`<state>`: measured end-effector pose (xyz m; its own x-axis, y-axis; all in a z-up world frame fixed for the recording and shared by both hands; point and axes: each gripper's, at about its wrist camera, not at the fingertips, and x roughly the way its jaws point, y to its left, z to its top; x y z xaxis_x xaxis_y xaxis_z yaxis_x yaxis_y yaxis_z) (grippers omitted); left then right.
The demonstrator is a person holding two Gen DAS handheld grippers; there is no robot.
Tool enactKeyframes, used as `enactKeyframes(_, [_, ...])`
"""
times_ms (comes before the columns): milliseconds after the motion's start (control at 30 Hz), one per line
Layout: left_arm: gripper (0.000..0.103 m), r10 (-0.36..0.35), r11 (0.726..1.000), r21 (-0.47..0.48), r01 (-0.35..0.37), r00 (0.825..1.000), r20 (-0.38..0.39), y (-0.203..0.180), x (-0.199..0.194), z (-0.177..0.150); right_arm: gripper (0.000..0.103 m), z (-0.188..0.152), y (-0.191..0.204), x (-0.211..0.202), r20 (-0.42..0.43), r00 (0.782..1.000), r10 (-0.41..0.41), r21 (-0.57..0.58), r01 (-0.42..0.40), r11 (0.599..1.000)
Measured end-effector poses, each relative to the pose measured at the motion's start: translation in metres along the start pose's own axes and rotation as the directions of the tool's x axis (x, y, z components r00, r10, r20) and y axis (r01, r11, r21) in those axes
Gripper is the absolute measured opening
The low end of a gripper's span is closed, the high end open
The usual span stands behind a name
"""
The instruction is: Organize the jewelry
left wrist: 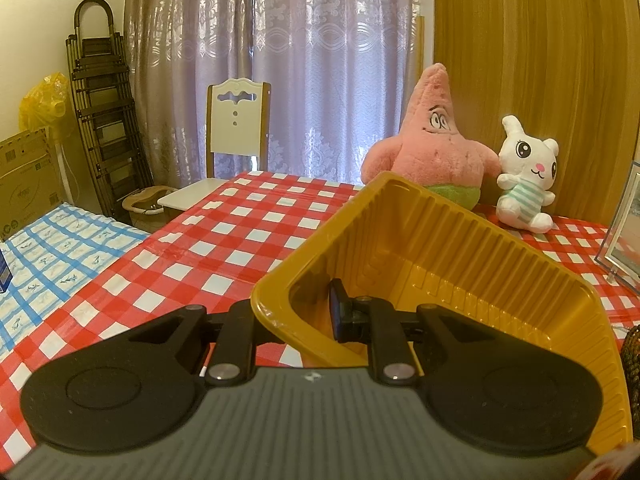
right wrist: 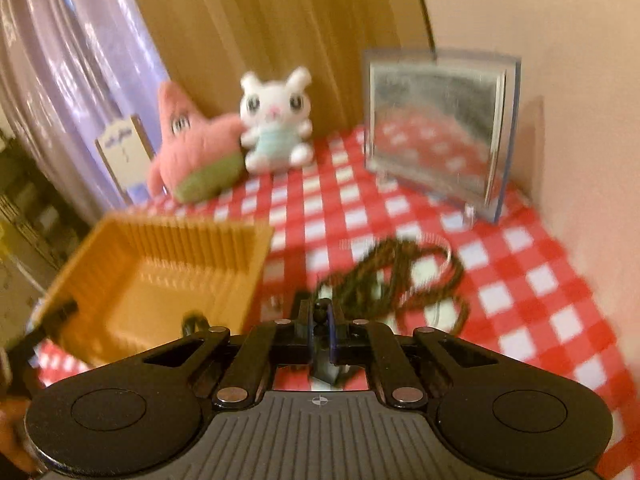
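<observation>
1. The beaded necklace (right wrist: 400, 276), a dark brown-and-green string of small beads, lay in loose tangled loops on the red-and-white checked tablecloth (right wrist: 520, 280), just right of the yellow tray (right wrist: 160, 264); the right wrist view was blurred, so single beads could not be made out.
2. The right gripper (right wrist: 319, 320) had its jaws pressed nearly together on a dark end of that necklace, with the rest of the string trailing away from the fingertips towards the cloth.
3. The yellow tray, a ribbed plastic box, was tilted up off the table, its open side turned towards the right gripper; nothing lay inside it that the views showed.
4. The left gripper (left wrist: 316, 312) was clenched on the near wall of the tray (left wrist: 440, 248): one finger sat inside the box, the other outside under the rim.
5. At the far right edge of the left wrist view a dark beaded patch (left wrist: 632, 348) showed beside the tray.
6. Behind the tray sat a pink star plush (left wrist: 432, 148) and a white rabbit plush (left wrist: 528, 176), touching each other, in front of a wooden panel.
7. A clear picture frame (right wrist: 440, 128) stood upright near the wall, well behind the necklace.
8. A white chair (left wrist: 236, 120) stood at the far side of the table before the curtains (left wrist: 280, 60).
</observation>
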<state>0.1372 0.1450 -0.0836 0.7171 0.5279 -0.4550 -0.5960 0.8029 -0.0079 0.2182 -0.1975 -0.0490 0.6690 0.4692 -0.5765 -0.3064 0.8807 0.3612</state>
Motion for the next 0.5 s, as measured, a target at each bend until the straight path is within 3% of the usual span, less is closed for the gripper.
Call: enactKeyframes(500, [0.017, -0.011, 1.0, 0.004, 0.011, 1.0, 0.003, -0.003, 0.003, 0.001, 0.007, 0.12, 0.022, -0.052, 0.172, 0.98, 0.098, -0.103, -0.081, 0.991])
